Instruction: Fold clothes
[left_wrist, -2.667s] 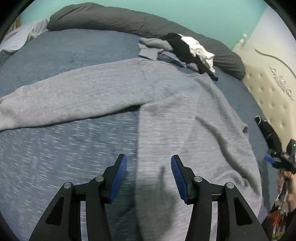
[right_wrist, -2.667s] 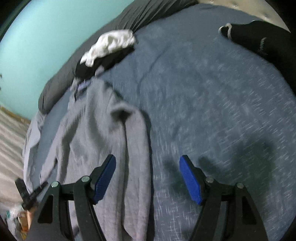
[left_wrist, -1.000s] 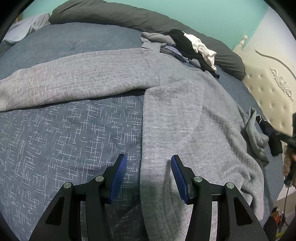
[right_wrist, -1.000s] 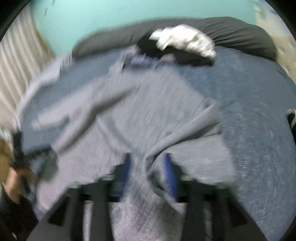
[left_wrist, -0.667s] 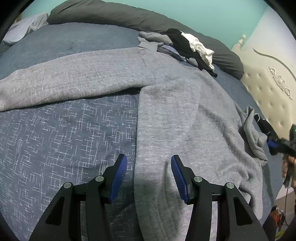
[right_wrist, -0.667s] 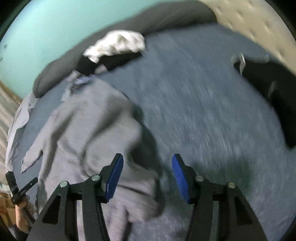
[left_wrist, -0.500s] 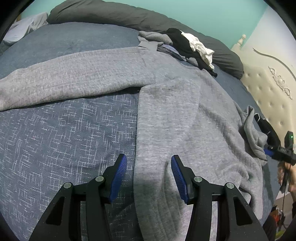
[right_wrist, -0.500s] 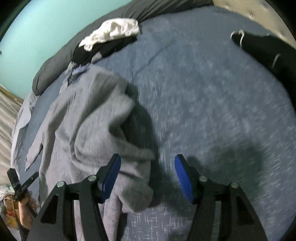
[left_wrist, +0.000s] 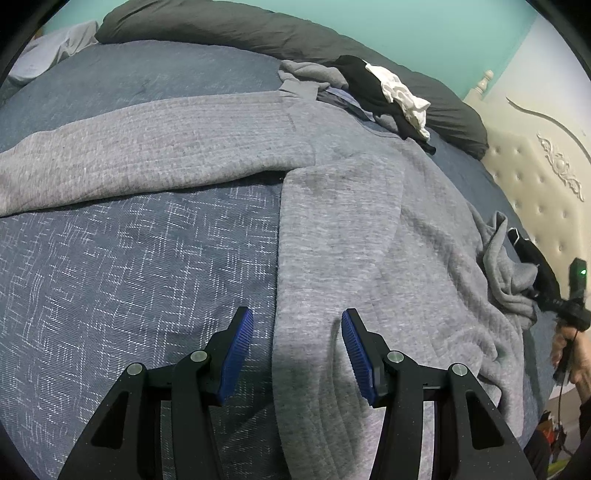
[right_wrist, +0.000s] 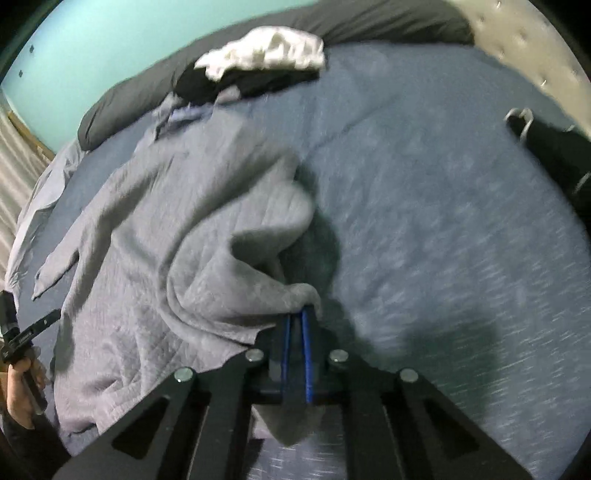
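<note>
Where the grey sweater (right_wrist: 155, 221) bunches, right claw (right_wrist: 294, 319) clamped on it (left claw (left_wrist: 297, 328) wide, empty).

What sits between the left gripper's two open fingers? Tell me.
In the left wrist view, the left gripper stands open over the grey sweatshirt: its side edge runs through the gap, with blue bedspread beside it.

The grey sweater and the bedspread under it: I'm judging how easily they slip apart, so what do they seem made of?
Grey sweater: apparently a soft, matte heathered knit, maybe cotton blend; fine ribbed rows and limp folds show. Bedspread: matte woven fabric, blue with white flecks in a herringbone-like pattern. The fibre of either is uncertain.
</note>
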